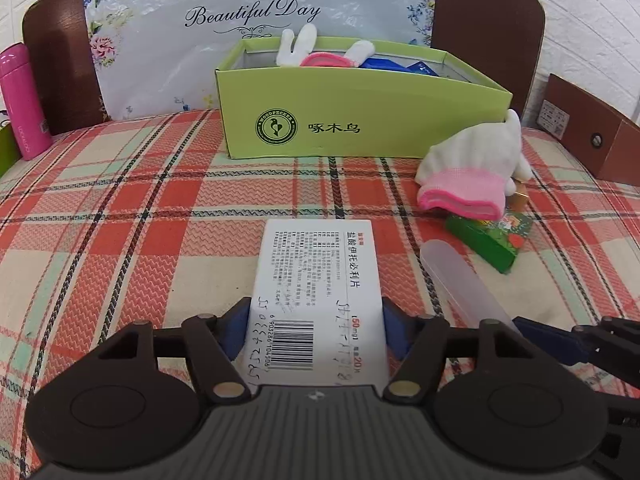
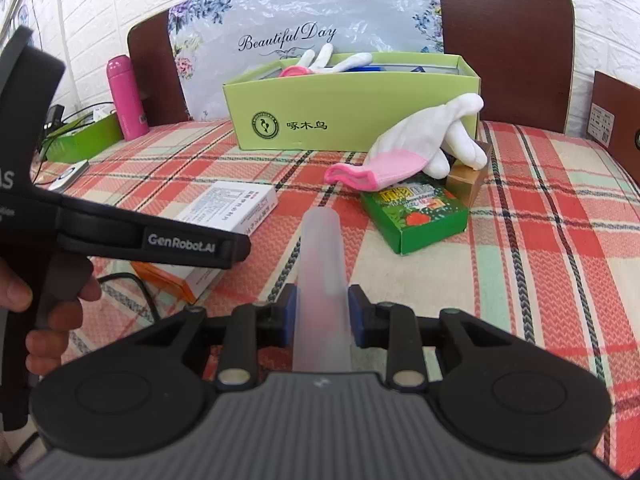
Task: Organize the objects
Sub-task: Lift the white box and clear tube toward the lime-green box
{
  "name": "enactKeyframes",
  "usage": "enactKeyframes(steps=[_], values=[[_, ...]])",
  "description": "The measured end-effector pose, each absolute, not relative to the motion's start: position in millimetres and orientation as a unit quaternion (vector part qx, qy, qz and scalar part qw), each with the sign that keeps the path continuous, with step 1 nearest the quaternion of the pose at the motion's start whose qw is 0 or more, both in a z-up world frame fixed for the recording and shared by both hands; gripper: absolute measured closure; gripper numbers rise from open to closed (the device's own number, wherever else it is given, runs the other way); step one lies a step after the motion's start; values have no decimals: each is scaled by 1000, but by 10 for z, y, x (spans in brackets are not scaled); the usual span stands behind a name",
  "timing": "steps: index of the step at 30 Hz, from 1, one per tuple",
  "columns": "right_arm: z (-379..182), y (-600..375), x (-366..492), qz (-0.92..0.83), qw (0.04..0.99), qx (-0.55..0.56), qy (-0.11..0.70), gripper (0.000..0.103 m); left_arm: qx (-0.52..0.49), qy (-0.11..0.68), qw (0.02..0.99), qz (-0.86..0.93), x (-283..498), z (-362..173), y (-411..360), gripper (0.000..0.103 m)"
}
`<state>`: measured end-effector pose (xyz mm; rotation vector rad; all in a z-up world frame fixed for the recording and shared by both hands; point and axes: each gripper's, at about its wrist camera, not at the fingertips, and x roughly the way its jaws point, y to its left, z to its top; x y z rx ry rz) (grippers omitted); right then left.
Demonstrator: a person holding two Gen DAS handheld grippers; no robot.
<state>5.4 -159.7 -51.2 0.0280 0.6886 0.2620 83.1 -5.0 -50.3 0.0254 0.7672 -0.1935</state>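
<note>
A white medicine box (image 1: 320, 264) lies flat on the plaid cloth, and my left gripper (image 1: 316, 320) is shut on its near end, blue pads against both long sides. In the right wrist view my right gripper (image 2: 322, 308) is shut on a translucent plastic case (image 2: 322, 248) that points away from me. The white medicine box (image 2: 228, 210) shows to its left. An open green cardboard box (image 1: 360, 120) stands at the back with a white-and-pink glove (image 1: 298, 46) and blue items inside. A second glove (image 2: 404, 148) lies over a small green carton (image 2: 416, 216) and a gold box (image 2: 466, 180).
A pink bottle (image 1: 22, 100) stands at the far left. A brown box (image 1: 592, 140) sits at the right edge. A floral bag and chair backs rise behind the green box. A hand (image 2: 52, 320) holds the left gripper's handle, with an orange item (image 2: 160, 276) and a cable nearby.
</note>
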Motion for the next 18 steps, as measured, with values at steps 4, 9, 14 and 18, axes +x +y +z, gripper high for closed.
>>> enactKeyframes(steps=[4, 9, 14, 18], values=[[-470, -1633, 18, 134, 932, 28, 336, 76, -4, 372, 922, -106, 797, -470, -25, 34], [-372, -1685, -46, 140, 934, 37, 326, 76, -14, 354, 927, -122, 717, -317, -22, 34], [-194, -1747, -91, 143, 942, 51, 301, 76, -18, 319, 937, -143, 664, -49, -35, 34], [-16, -1806, -52, 143, 949, 54, 275, 76, -23, 293, 942, -160, 720, 167, -52, 34]])
